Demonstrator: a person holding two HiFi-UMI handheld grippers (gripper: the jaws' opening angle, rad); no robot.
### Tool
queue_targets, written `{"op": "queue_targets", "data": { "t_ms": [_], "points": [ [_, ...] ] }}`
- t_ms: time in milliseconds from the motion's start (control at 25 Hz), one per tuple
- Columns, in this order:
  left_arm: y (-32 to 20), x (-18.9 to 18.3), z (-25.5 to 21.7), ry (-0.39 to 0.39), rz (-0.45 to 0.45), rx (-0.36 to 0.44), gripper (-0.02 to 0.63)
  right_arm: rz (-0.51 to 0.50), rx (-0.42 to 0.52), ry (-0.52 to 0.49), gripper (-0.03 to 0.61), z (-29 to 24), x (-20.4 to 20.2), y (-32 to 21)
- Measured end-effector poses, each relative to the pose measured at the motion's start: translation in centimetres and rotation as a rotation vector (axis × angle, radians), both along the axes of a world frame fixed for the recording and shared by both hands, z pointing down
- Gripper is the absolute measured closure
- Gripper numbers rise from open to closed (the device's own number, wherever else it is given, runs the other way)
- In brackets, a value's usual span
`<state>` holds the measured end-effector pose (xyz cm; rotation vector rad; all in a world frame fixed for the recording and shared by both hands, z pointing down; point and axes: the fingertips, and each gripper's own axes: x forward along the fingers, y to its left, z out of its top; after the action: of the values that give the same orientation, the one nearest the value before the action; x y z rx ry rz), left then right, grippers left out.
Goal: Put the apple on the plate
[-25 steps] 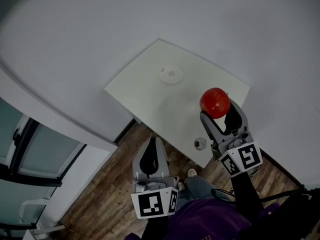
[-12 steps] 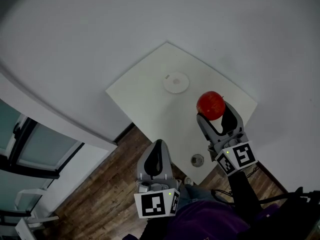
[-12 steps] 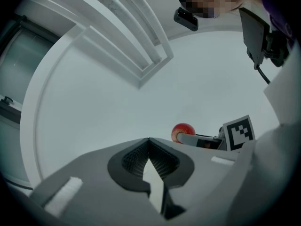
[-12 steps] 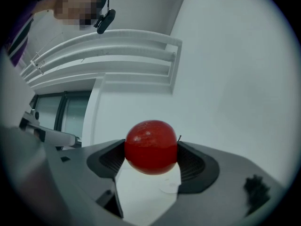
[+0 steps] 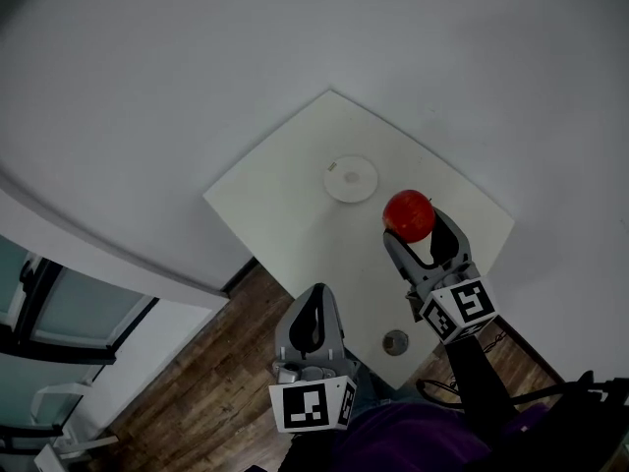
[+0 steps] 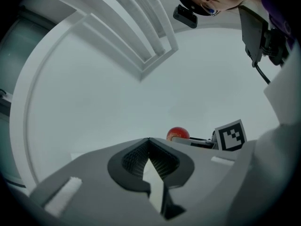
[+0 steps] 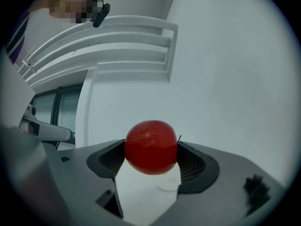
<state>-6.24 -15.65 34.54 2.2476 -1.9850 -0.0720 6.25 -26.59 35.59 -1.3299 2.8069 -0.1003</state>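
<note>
Noted my right gripper (image 5: 420, 230) clamped on the apple (image 5: 408, 213), jaws either side. Plate (image 5: 351, 179) lay ahead of those jaws, lower. My left gripper (image 5: 313, 308) was closed, empty.

A square white worktop (image 5: 285, 200) stands with one corner against a plain pale grey wall (image 5: 177, 67). Beneath and beside it runs a floor (image 5: 206, 382) of dark brown wood planks. At the lower left, a broad white ledge (image 5: 108, 239) curves above tinted glass panels (image 5: 79, 308) set in dark frames. The light is dim, even and greyish, casting only soft shadows.
</note>
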Motion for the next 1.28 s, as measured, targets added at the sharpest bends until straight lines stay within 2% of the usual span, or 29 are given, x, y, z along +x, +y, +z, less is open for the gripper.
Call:
{"op": "queue_targets", "data": {
  "t_ms": [480, 760, 960, 1280],
  "points": [
    [-8.0, -1.6, 5.4, 0.064, 0.143, -0.111, 0.607, 0.070, -0.135, 0.097, 0.233, 8.4, -3.7, -8.5],
    [-11.4, -3.0, 9.6, 0.071, 0.163, -0.179, 0.607, 0.090, -0.204, 0.160, 0.233, 13.8, -5.3, -13.4],
    [-12.6, -2.7, 11.8, 0.114, 0.173, -0.239, 0.607, 0.090, -0.245, 0.219, 0.233, 17.1, -6.0, -16.0],
    [-14.7, -2.6, 13.4, 0.129, 0.199, -0.252, 0.607, 0.074, -0.305, 0.313, 0.233, 21.3, -6.7, -18.3]
  ]
}}
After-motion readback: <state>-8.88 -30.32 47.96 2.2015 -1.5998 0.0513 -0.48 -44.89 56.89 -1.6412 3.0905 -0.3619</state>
